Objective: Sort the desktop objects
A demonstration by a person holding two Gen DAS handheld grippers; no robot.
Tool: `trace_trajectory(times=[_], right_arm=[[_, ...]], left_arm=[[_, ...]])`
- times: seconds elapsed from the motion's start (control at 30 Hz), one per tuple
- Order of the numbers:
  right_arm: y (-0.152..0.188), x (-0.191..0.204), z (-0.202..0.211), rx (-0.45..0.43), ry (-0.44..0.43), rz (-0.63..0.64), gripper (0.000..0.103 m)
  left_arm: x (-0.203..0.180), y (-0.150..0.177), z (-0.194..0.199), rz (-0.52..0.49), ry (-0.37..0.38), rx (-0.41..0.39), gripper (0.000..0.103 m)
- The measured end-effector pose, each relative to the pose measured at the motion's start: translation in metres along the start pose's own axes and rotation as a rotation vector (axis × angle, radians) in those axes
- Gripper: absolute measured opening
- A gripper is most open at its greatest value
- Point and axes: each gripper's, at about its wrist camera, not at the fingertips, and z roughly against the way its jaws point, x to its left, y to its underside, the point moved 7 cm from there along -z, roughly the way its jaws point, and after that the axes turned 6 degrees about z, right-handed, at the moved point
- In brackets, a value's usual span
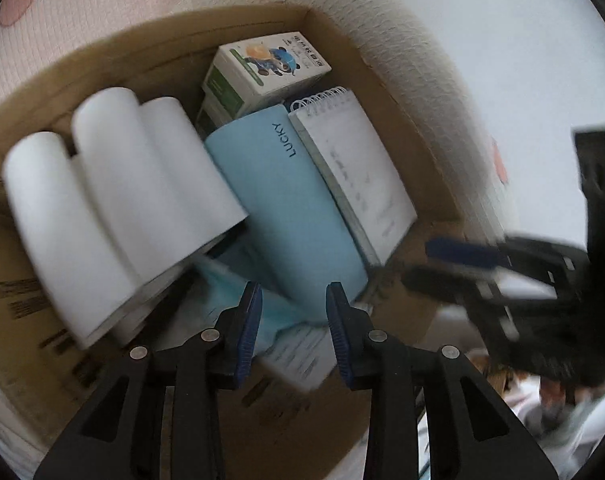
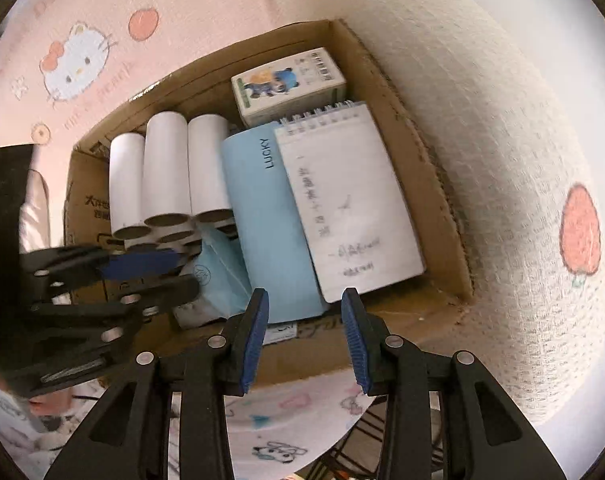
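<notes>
hovering: both tools above the open brown cardboard box
left tool: spread, empty
right tool: spread, empty
light blue "lucky" pouch: in box, long axis away from tools, just ahead

The cardboard box is looking matt, brown and rough at its cut edges; the white rolls are showing smooth paper around brown card cores; the spiral notepad is plain paper bound in wire; the printed cloth is looking coarsely woven.
</notes>
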Motion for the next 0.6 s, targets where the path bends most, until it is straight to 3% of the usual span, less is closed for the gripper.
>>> trace_trajectory(times=[0.1, 0.2, 0.23, 0.3, 0.6], right_arm=[[0.020, 0.013, 0.002, -0.021, -0.012, -0.019, 0.035], [0.025, 0.007, 0.005, -0.038, -0.011, -0.031, 0.035], [0.026, 0.022, 0.000, -0.042, -0.008, -0.046, 0.035], [0.026, 0.016, -0.002, -0.046, -0.005, -0.053, 0.035], [0.008, 0.011, -0.025, -0.061, -0.008, -0.075, 0.035]], left_arm=[[-0.003, -0.005, -0.017, 0.047, -0.012, -0.003, 0.037], [0.000, -0.005, -0.034, 0.117, -0.012, 0.043, 0.037], [0.002, -0.005, -0.037, 0.142, -0.014, 0.051, 0.038], [0.006, -0.004, -0.040, 0.185, 0.010, 0.049, 0.042], [0.022, -0.001, -0.039, 0.292, 0.117, 0.062, 0.042]])
